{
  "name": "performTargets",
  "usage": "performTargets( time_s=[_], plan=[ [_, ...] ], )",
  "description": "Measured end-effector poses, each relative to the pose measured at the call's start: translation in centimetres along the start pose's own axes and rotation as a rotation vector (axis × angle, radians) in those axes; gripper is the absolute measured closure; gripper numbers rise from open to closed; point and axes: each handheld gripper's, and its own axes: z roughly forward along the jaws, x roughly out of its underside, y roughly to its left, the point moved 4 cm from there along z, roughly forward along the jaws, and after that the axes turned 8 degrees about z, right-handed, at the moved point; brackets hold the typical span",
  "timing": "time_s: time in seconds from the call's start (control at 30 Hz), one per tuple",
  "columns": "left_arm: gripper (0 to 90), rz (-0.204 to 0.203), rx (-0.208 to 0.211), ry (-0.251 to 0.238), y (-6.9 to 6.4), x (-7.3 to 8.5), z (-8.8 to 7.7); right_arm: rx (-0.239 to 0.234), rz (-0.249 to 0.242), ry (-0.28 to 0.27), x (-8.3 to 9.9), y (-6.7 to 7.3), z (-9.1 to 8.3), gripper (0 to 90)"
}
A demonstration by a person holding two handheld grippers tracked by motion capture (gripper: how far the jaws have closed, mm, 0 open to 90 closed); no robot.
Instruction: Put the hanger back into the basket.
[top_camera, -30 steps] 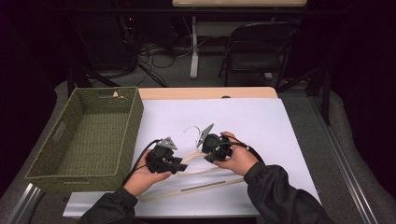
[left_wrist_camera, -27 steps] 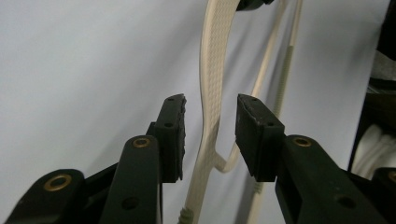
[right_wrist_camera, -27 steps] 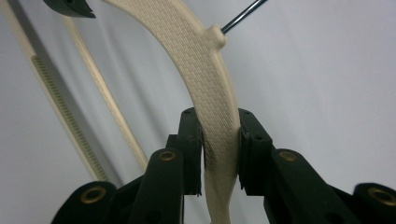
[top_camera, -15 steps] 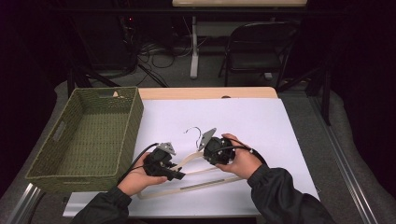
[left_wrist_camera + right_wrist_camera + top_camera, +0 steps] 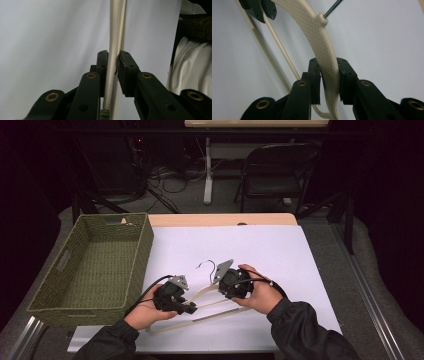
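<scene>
You have each hand-held gripper, left (image 5: 187, 308) and right (image 5: 223, 287), clamped on the hanger (image 5: 322, 40) (thin plastic); pulling apart could snap it.

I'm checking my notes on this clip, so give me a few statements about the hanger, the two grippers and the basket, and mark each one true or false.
1. The right gripper is shut on the cream plastic hanger. True.
2. The left gripper is open and touches nothing. False: its jaws clamp a thin bar of the hanger.
3. The hanger lies inside the woven basket. False: it is over the white table cover, to the right of the basket.
4. The hanger has a metal hook. True.
5. The basket stands at the table's right side. False: it stands at the left.
</scene>
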Motion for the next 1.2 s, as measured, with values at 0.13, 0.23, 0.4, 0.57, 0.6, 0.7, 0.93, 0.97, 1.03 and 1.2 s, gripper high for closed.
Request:
performTargets(
  time_s=[0.13, 0.23, 0.4, 0.57, 0.6, 0.7, 0.93, 0.97, 1.03, 1.2],
  plan=[
    [85.4, 0.003, -0.010, 0.009, -0.3, -0.1, -0.3, 0.007, -0.016, -0.014, -0.3, 0.2, -0.4, 73.1],
    [86.3, 0.007, -0.036, 0.024, -0.5, -0.2, -0.4, 0.011, -0.019, -0.021, -0.5, 0.2, -0.6, 72.6],
    [86.7, 0.009, -0.061, 0.014, -0.6, -0.3, -0.6, 0.006, -0.006, -0.026, -0.5, -0.1, -0.5, 71.7],
    [86.9, -0.004, -0.047, -0.021, -0.5, -0.2, -0.6, 0.003, 0.015, -0.040, -0.6, -0.3, -0.6, 62.5],
    [86.9, -0.008, -0.067, -0.020, -0.5, -0.2, -0.7, -0.004, 0.029, -0.054, -0.6, -0.5, -0.9, 56.9],
    [87.0, -0.015, -0.074, -0.035, -0.5, 0.0, -1.0, -0.007, 0.051, -0.063, -0.5, -0.7, -1.2, 52.8],
    [87.1, -0.041, -0.112, -0.082, -0.9, 0.2, -2.4, 0.012, 0.095, -0.107, 0.4, -1.8, -3.0, 49.1],
    [87.1, -0.049, -0.117, -0.089, -1.0, 0.2, -2.5, 0.010, 0.107, -0.117, 0.6, -2.0, -3.4, 49.1],
    [87.1, -0.052, -0.139, -0.089, -1.3, 0.3, -3.0, 0.012, 0.119, -0.124, 1.1, -2.2, -4.1, 48.7],
    [87.1, -0.081, -0.163, -0.097, -2.1, 0.8, -4.5, 0.026, 0.170, -0.154, 2.7, -2.9, -5.5, 48.5]
  ],
)
